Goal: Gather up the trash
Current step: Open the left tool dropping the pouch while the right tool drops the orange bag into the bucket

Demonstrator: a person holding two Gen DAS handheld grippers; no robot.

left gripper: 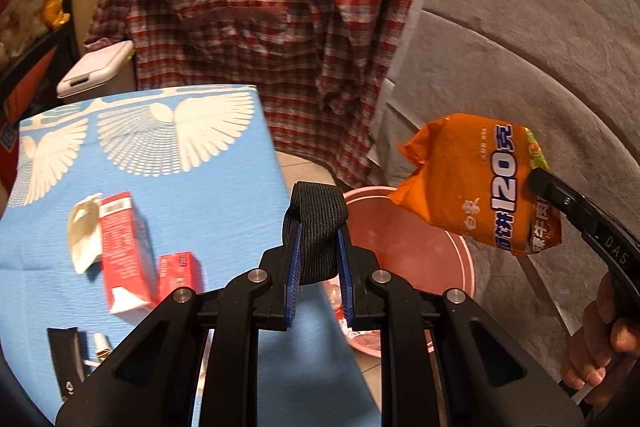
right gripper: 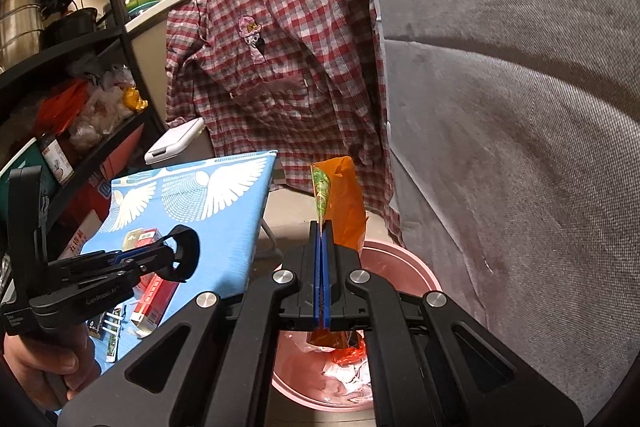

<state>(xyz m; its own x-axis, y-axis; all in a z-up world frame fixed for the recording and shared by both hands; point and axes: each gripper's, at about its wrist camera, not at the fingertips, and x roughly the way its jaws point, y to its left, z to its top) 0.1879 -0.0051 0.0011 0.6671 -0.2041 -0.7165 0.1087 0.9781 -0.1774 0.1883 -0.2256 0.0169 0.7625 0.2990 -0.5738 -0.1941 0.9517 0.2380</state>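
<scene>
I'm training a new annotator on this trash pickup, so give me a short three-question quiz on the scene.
1. True or false: the right claw is shut on the orange wrapper.
2. What does the left claw grip? A) red box B) black strap C) nothing
3. What sits below the wrapper?

Key: 1 true. 2 B, the black strap. 3 the pink bin, beside the blue table, which still holds two red boxes.

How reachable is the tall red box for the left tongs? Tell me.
Probably not yet: the left tongs are clamped on a black band. Otherwise nothing blocks the way to the tall red box.
</scene>
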